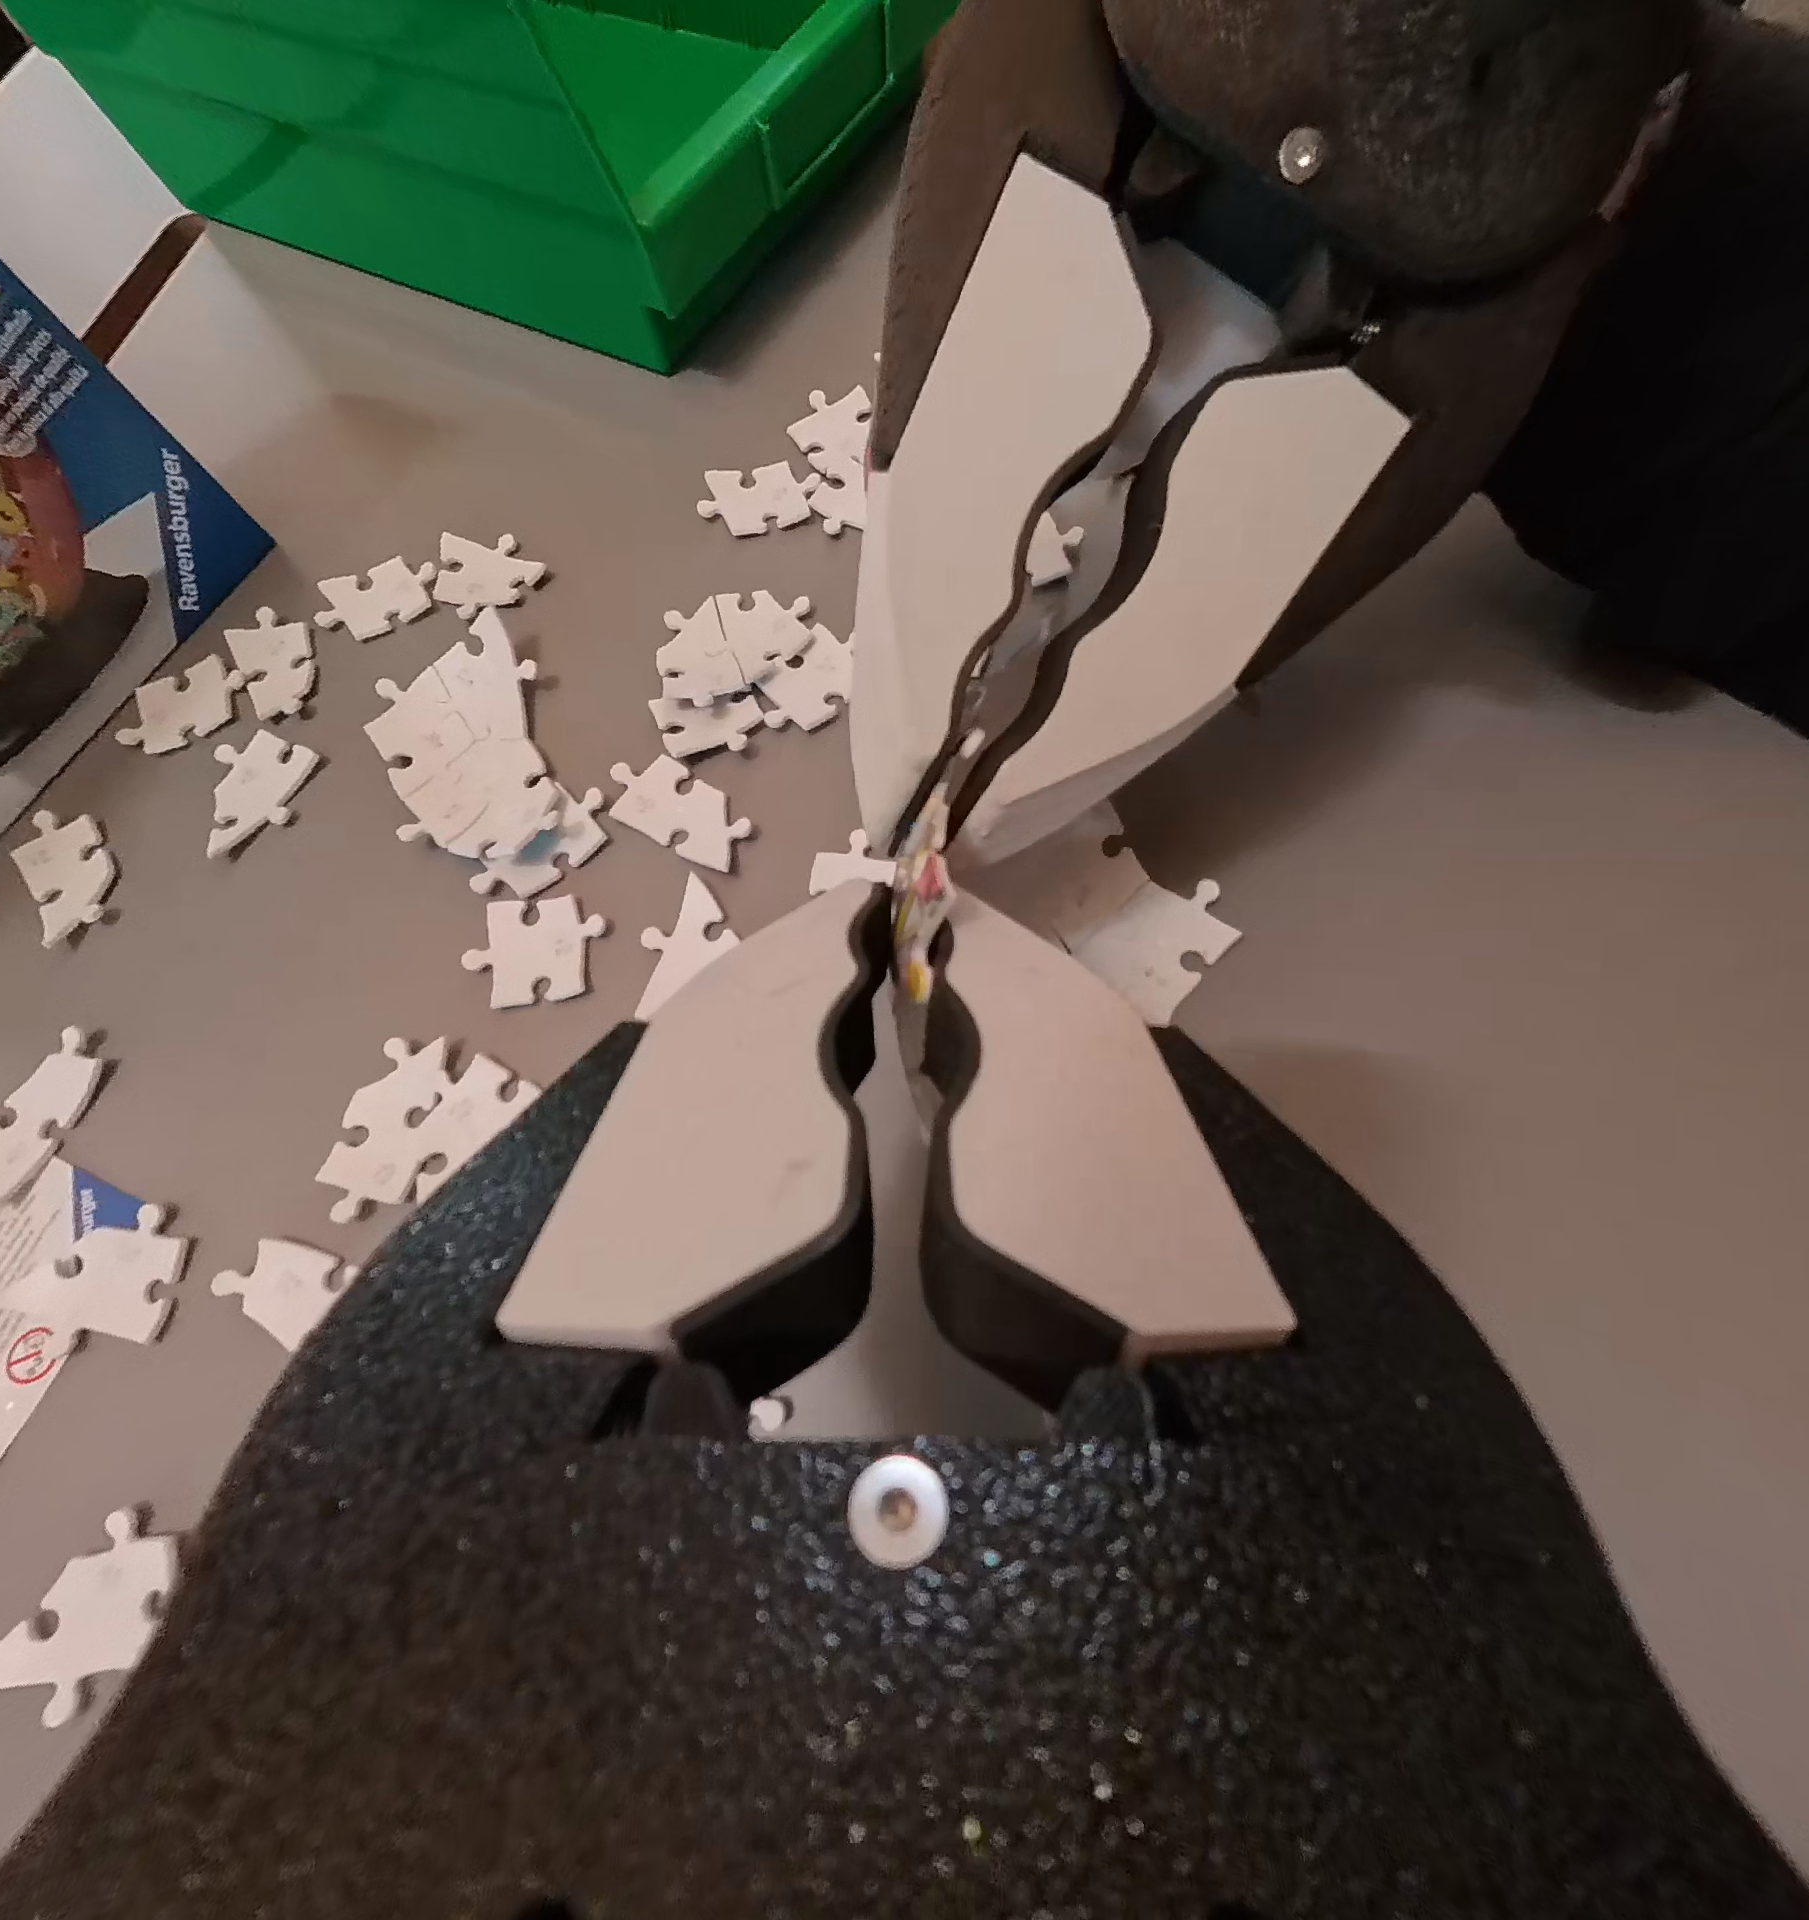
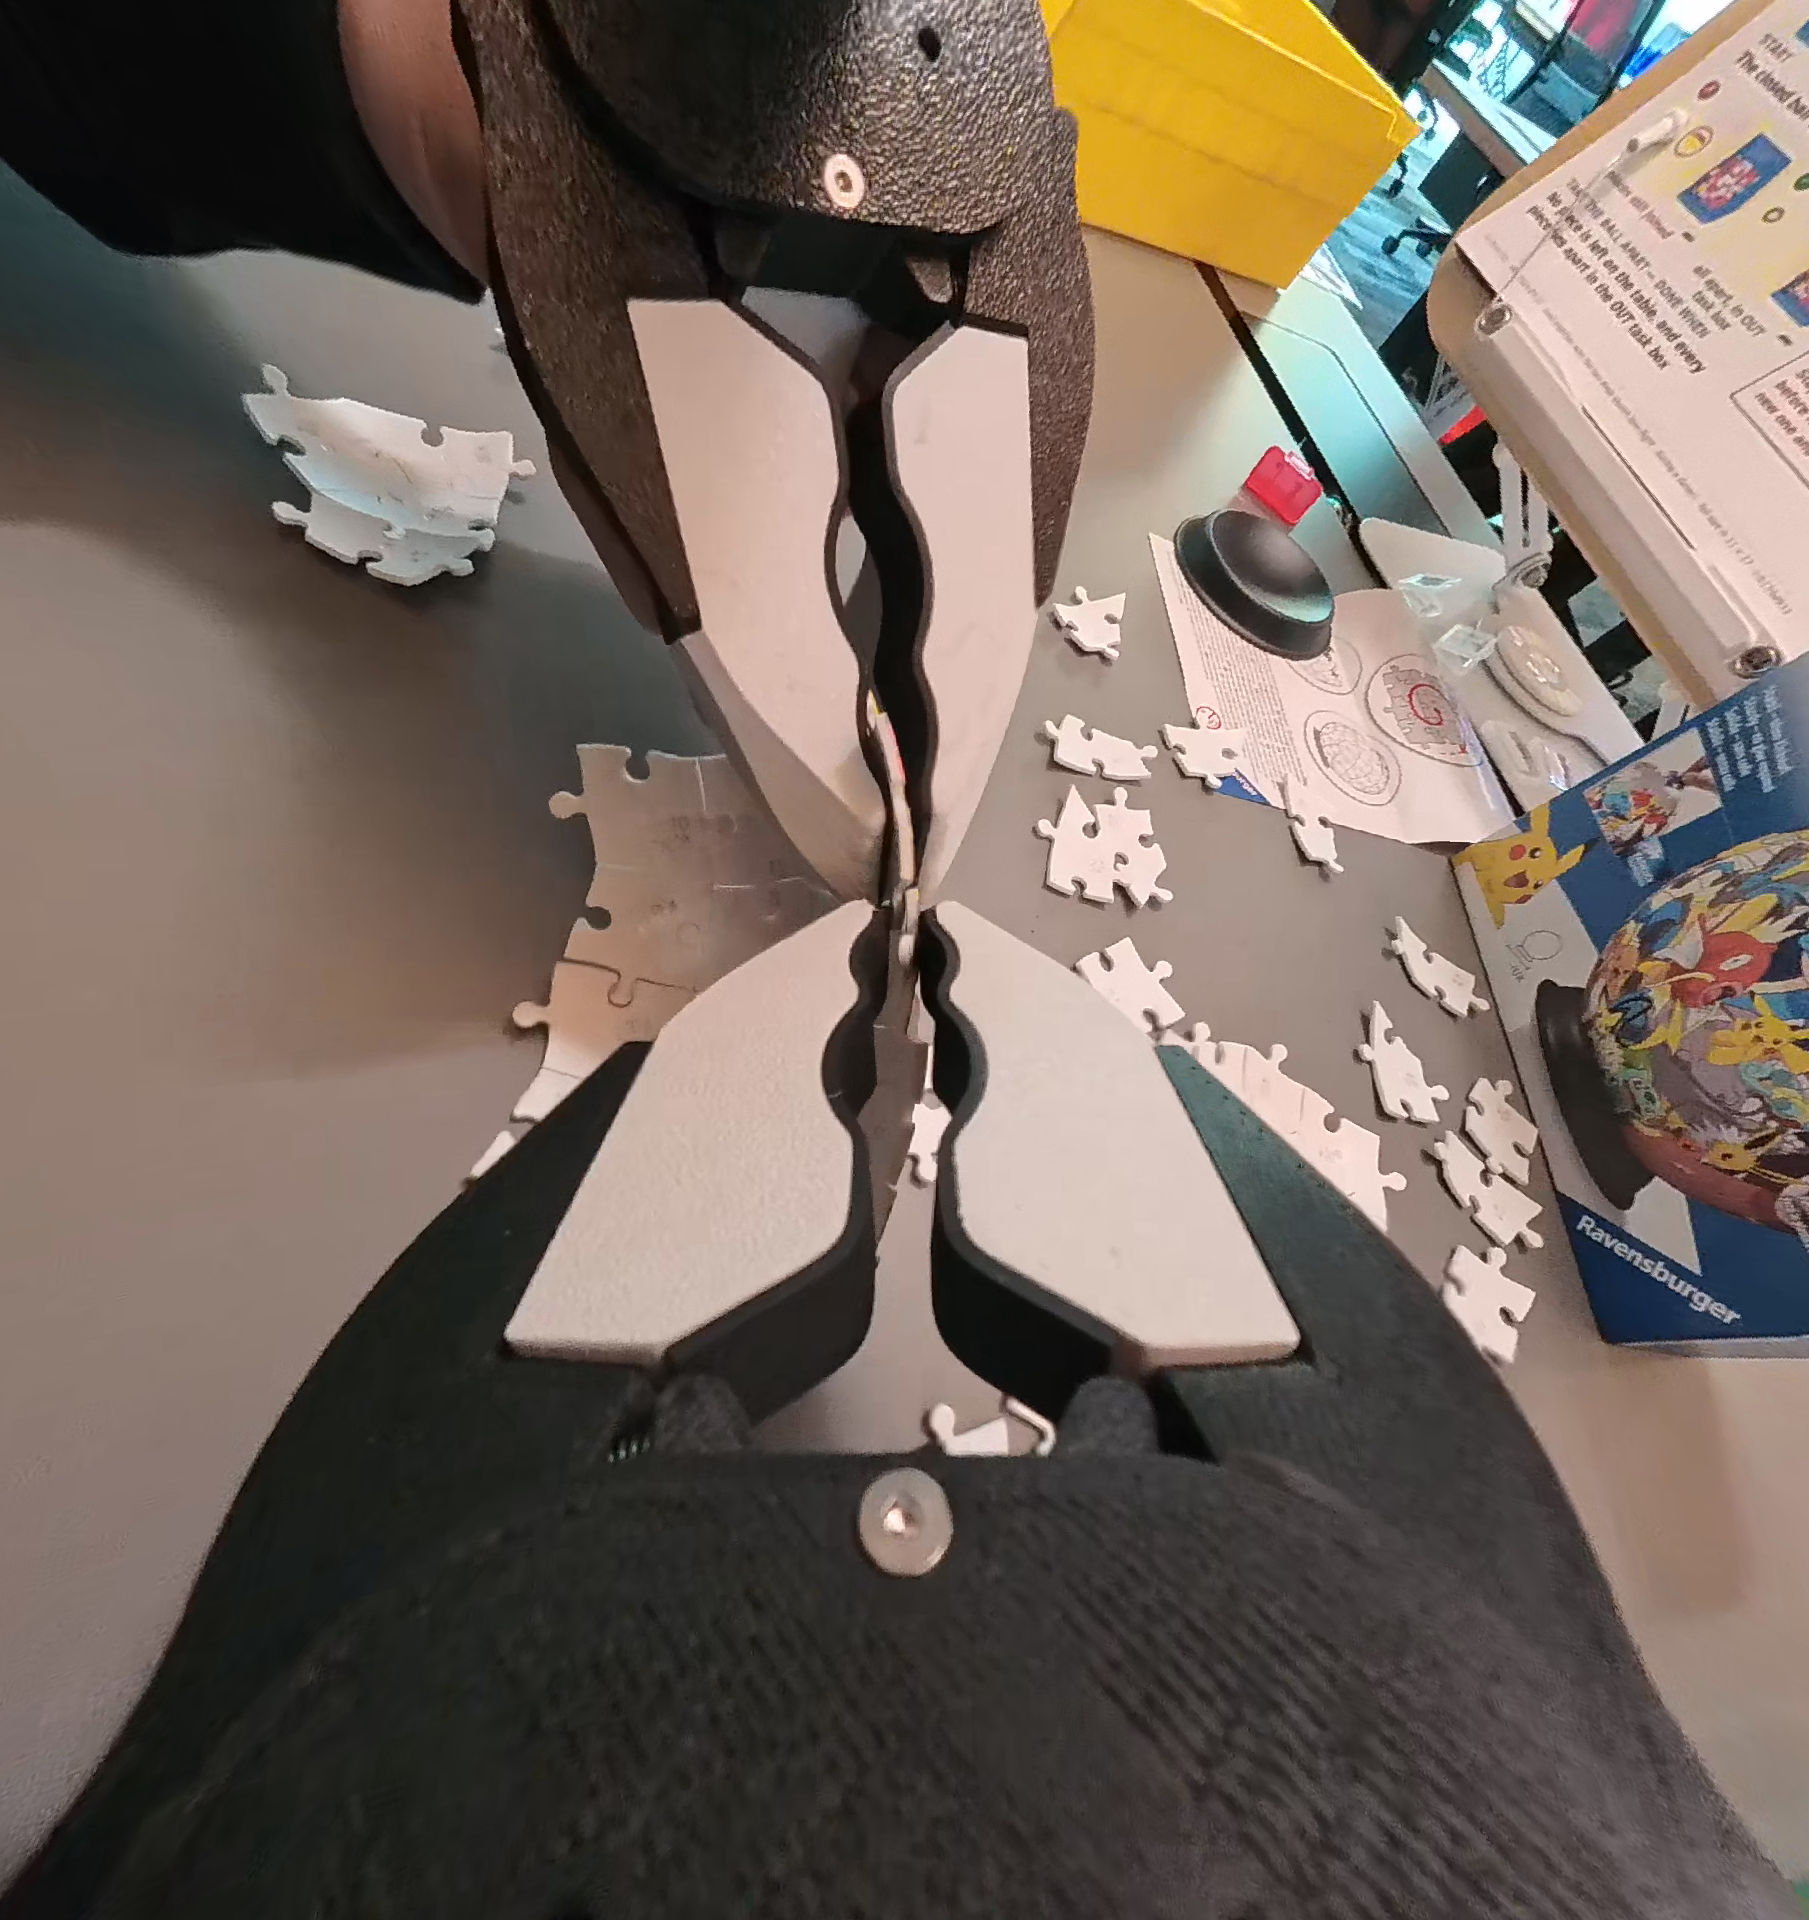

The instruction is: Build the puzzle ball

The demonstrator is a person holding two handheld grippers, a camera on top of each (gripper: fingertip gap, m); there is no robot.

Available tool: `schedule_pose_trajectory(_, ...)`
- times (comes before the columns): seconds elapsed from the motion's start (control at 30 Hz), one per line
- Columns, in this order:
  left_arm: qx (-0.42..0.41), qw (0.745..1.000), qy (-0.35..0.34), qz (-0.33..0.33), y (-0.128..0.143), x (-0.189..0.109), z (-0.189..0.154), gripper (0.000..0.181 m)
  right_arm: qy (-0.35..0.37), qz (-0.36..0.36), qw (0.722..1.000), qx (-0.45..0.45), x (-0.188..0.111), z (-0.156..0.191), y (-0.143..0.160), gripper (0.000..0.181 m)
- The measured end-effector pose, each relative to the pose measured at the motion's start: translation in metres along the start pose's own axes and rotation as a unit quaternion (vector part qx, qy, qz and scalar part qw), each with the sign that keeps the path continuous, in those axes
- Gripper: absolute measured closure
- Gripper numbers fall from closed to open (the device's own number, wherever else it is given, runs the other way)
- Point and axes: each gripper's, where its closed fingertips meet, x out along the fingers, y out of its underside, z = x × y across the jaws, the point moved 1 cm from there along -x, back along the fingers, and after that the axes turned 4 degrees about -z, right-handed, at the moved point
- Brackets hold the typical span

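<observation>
My left gripper (image 1: 915, 935) is shut on a curved puzzle piece (image 1: 918, 961) held edge-on, its printed side showing colours. My right gripper (image 1: 939, 816) comes in from the top, shut on a second piece (image 1: 944, 800). The two grippers meet tip to tip above the grey table (image 1: 1451, 1091), and the two pieces touch edge to edge. In the right wrist view my right gripper (image 2: 905, 940) is at the bottom and the left gripper (image 2: 895, 857) hangs from above, with the thin pieces (image 2: 908, 914) between them. Several loose white pieces (image 1: 536, 951) lie face down.
Joined curved sections lie on the table (image 1: 464, 748) (image 2: 671, 883) (image 2: 391, 488). The puzzle box (image 1: 48, 520) (image 2: 1710, 1091), a green bin (image 1: 464, 156), a yellow bin (image 2: 1222, 135), a black stand (image 2: 1258, 582), an instruction sheet (image 2: 1326, 717) and a clipboard (image 2: 1658, 312) ring the work area. My two grippers' fingertips are within a few centimetres of each other.
</observation>
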Motion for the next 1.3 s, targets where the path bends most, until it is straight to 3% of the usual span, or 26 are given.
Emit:
schedule_pose_trajectory(0.4,-0.019,1.000,-0.016,-0.003,0.003,-0.010,0.007,0.166,0.026,-0.001,1.000,0.015,-0.001,-0.008,0.000,0.176)
schedule_pose_trajectory(0.53,-0.026,0.999,-0.025,0.024,0.010,-0.008,0.010,0.167,0.029,-0.005,0.999,0.032,-0.002,-0.011,0.002,0.176)
schedule_pose_trajectory(0.67,-0.036,0.998,-0.030,0.034,0.012,-0.001,0.013,0.179,0.033,-0.003,0.998,0.059,-0.002,-0.013,0.006,0.176)
schedule_pose_trajectory(1.03,-0.066,0.997,-0.017,0.045,0.020,0.006,0.015,0.176,0.032,0.001,0.992,0.118,0.000,-0.015,0.015,0.175)
schedule_pose_trajectory(1.13,-0.072,0.995,-0.017,0.071,0.029,0.007,0.014,0.168,0.037,0.008,0.992,0.121,0.002,-0.017,0.018,0.174)
schedule_pose_trajectory(1.3,-0.120,0.991,-0.016,0.063,0.036,0.005,0.008,0.177,0.042,0.035,0.993,0.105,0.001,-0.017,0.025,0.161)
